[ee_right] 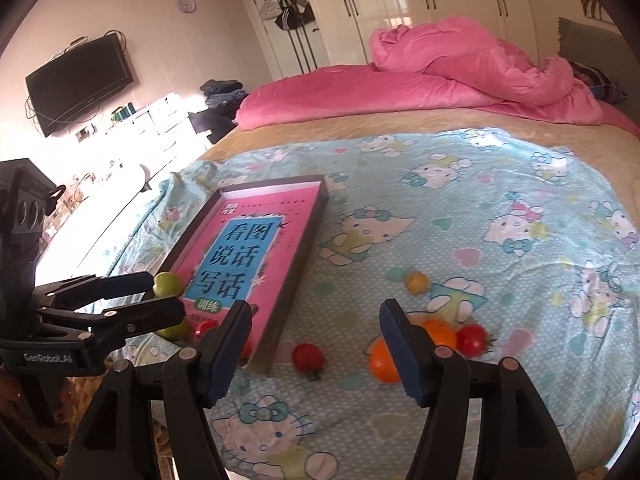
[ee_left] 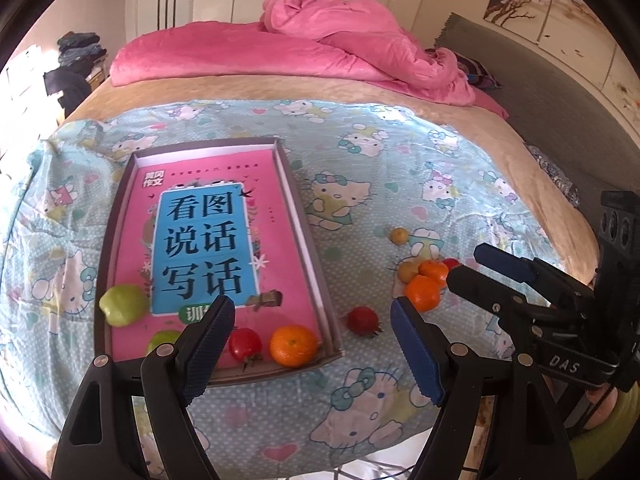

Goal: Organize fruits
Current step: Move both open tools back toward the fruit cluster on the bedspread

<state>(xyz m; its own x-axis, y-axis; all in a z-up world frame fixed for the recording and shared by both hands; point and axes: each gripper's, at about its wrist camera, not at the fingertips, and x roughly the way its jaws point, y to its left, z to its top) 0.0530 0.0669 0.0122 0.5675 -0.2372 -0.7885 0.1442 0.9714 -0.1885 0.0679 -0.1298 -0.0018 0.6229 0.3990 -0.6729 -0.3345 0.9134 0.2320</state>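
A shallow grey tray (ee_left: 306, 220) lies on the bed with a pink book (ee_left: 208, 240) in it. At its near end sit two green apples (ee_left: 122, 305), a tomato (ee_left: 245, 344) and an orange (ee_left: 294, 345). My left gripper (ee_left: 313, 308) hovers open over that end with nothing between its fingers. Right of the tray, another tomato (ee_right: 307, 356), two oranges (ee_right: 382, 362), a third tomato (ee_right: 472, 339) and a small yellow fruit (ee_right: 417, 281) lie loose on the sheet. My right gripper (ee_right: 315, 312) hangs open and empty above them.
The fruit lies on a light blue cartoon-cat sheet (ee_right: 480, 208) spread over a tan bed. A heap of pink duvet (ee_left: 340, 40) fills the far side. White wardrobes, a wall TV (ee_right: 80, 80) and piled clothes stand beyond the bed.
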